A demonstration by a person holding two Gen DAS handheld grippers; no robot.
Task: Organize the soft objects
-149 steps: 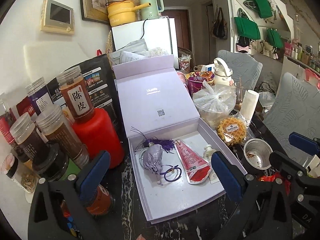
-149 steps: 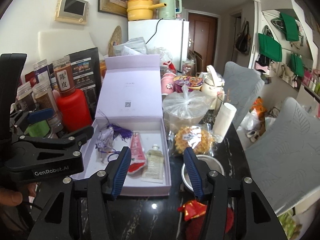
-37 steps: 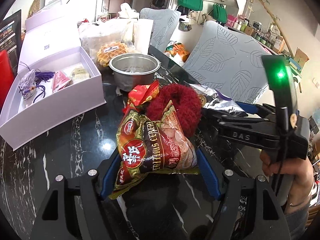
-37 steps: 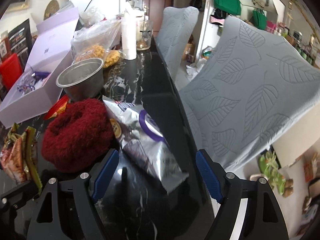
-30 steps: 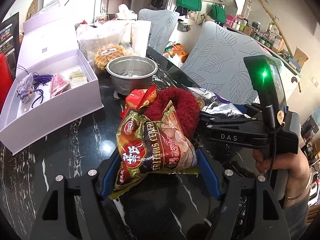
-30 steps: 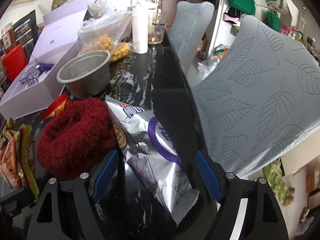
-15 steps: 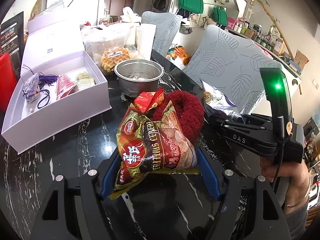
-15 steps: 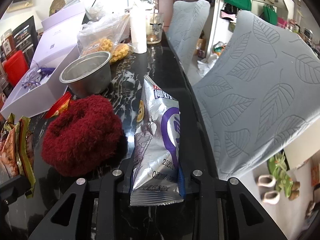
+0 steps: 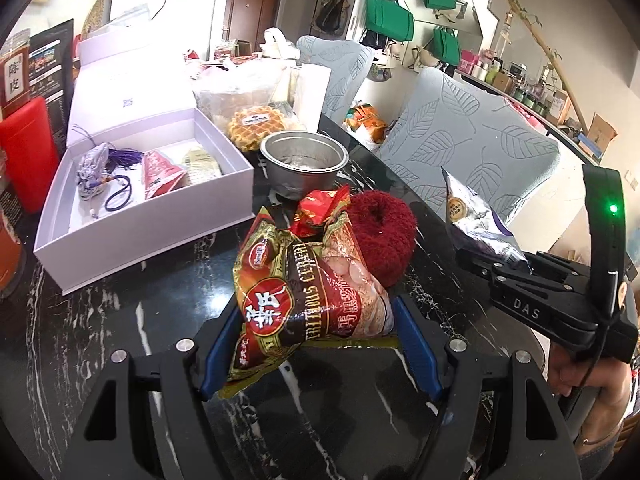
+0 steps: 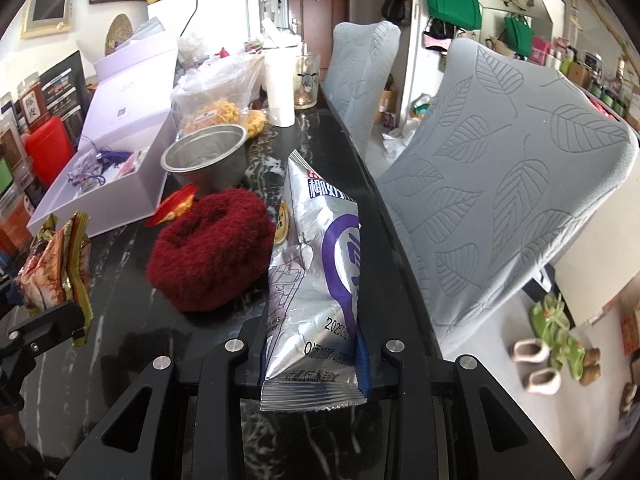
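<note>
Left wrist view, left to right. Red container (image 9: 28,152) is seen at the left edge. White box (image 9: 160,216) sits open at upper left of centre, lid tilted back; a lilac pouch (image 9: 90,168), a red sachet (image 9: 160,172) and a pale sachet (image 9: 202,162) lie inside. Metal bowl (image 9: 302,160) stands just right of the box, a waffle pack (image 9: 254,122) behind it. At centre, the brown-red snack bag (image 9: 304,292) is clamped between the blue pads of the left gripper (image 9: 320,344), jaws fairly wide on the bag's body. Behind it a small red packet (image 9: 320,208) and the dark red fuzzy item (image 9: 380,236) rest on the black marble table (image 9: 120,320). At right, the silver snack bag (image 9: 472,216) is seen sticking up from the right gripper (image 9: 496,256), held by a hand (image 9: 584,376) at lower right.

Right wrist view: the brown-red bag (image 10: 52,256) is visible at the left edge, fuzzy item (image 10: 208,252) left of centre on the table. At centre bottom, the right gripper (image 10: 314,352) is closed onto the silver bag (image 10: 316,280), jaws narrow, pads pressing both sides; this closing happened just now. The bag stands upright. Grey leaf-pattern chair (image 10: 520,192) fills the right.
</note>
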